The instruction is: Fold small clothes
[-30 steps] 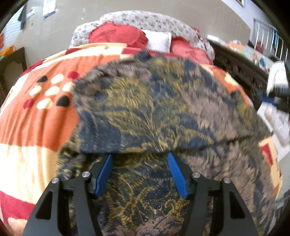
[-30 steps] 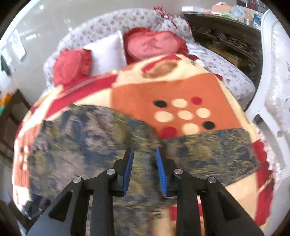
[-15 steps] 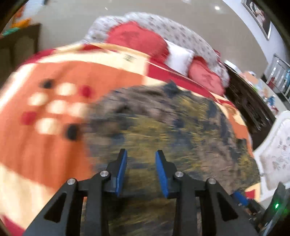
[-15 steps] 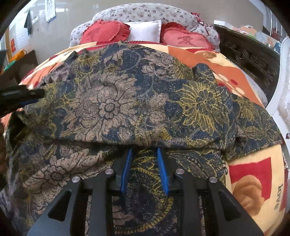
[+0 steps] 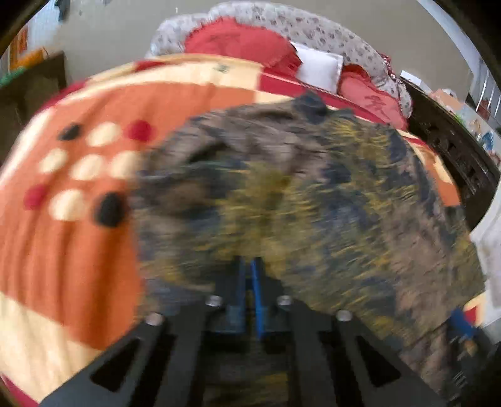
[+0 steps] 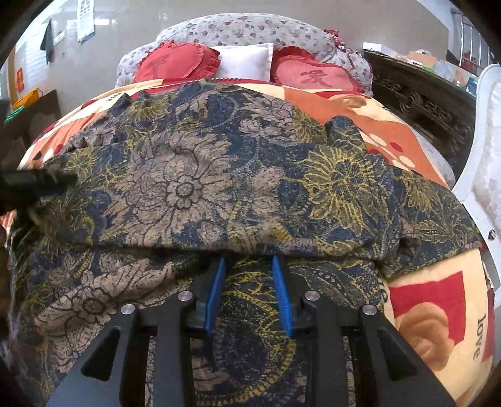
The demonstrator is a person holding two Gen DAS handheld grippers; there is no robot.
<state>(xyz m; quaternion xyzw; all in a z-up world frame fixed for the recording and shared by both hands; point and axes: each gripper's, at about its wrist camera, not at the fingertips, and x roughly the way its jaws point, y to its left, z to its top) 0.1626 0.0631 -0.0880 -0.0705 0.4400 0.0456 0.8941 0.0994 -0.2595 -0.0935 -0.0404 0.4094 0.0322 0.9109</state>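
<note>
1 floral garment (image 6: 200, 188), navy, tan and yellow, lies spread over the orange, cream and red blanket (image 6: 438, 313) on the bed, its near hem folded into a ridge across the fabric. Left gripper (image 5: 249, 275) has just been closing; its 2 blue pads (image 5: 257, 291) are now pressed together over the near edge of the garment (image 5: 313, 203), with the cloth bunched at their tips, though the left view is too blurred to tell if fabric is actually pinched between them. Right gripper (image 6: 249, 266) sits at the fold ridge, tips tucked under the fold, its 2 blue pads (image 6: 216, 291) spread apart with garment fabric lying between them, not pressed. Beyond the garment, at the head of the bed: 2 red heart cushions (image 6: 178, 62), 1 white pillow (image 6: 244, 61) between them, 1 floral headboard (image 6: 250, 28) behind. Blanket shows 1 cluster of cream, red and black dots (image 5: 84, 169), left of the garment in the left view. Dark carved cabinet (image 6: 419, 100) stands right of the garment, 1 white chair edge (image 6: 482, 156) nearer on that side. In the right view a dark blurred tool end (image 6: 31, 184) reaches onto the garment's left edge.
</note>
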